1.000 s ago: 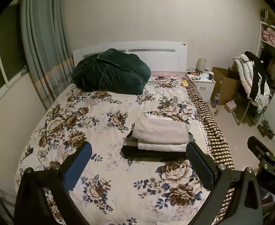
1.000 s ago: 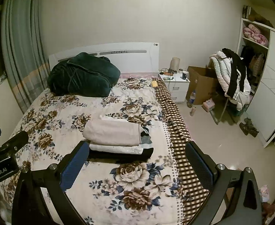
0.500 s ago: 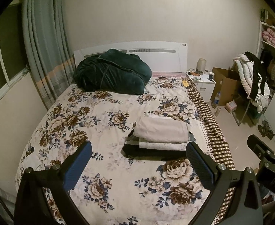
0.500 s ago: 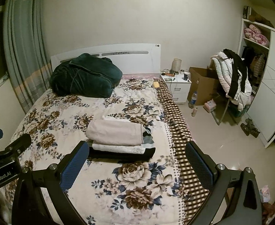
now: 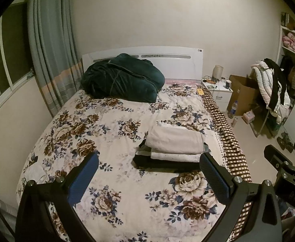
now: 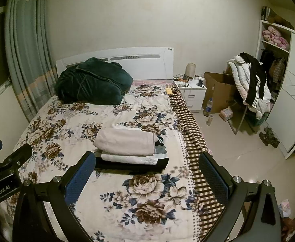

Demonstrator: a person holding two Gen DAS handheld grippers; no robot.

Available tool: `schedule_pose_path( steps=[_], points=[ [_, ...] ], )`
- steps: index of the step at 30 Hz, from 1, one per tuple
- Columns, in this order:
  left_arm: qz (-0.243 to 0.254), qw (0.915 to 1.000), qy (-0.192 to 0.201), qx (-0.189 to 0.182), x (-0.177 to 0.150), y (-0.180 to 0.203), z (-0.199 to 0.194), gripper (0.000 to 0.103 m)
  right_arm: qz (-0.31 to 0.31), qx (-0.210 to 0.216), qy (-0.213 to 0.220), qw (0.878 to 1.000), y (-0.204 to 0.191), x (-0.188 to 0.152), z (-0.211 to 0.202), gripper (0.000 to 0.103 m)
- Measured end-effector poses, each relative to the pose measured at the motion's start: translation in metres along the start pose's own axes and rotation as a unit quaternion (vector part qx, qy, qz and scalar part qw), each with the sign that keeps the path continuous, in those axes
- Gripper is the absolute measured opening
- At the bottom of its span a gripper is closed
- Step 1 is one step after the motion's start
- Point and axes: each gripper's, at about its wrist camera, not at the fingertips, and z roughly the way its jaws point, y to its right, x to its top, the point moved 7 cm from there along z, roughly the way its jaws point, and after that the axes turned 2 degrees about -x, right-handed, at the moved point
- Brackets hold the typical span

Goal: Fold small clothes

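A curtain (image 5: 46,64) hangs at the far left of the bedroom, beside a bed (image 5: 87,121) under a floral cover, with a dark green bundled quilt (image 5: 123,78) against the headboard. Over the last second both cameras have drawn back slightly from the bed, and the pile sits a little farther from the tools than before. The left tool (image 5: 147,179) hovers above the near end of the cover, fingers spread wide and gripping nothing. Just beyond it, toward the bed's right side, lies the stack of folded clothes (image 5: 173,147): a pale folded piece on top, a white one under it, a dark garment at the bottom. The right tool (image 6: 147,177) is likewise released and empty, held over the same corner of the bed. At the right stand a nightstand (image 6: 191,92), a cardboard box (image 6: 217,92) and a chair heaped with jackets (image 6: 250,88). With both tools pulled away and no loose garment visible on the cover, the folding appears finished, or paused until another piece is fetched.
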Motion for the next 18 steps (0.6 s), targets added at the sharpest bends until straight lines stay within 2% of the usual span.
schedule_pose_path(
  steps=[8,18],
  points=[
    [-0.004,1.0000,-0.002,0.007,-0.003,-0.003,-0.004,0.102,0.000,0.004,-0.003,1.000,-0.013,-0.001,-0.004,0.103],
    [-0.007,0.9999,0.000,0.011,-0.006,-0.004,-0.007,0.102,0.001,0.003,-0.001,1.000,-0.011,-0.004,-0.005,0.103]
  ],
)
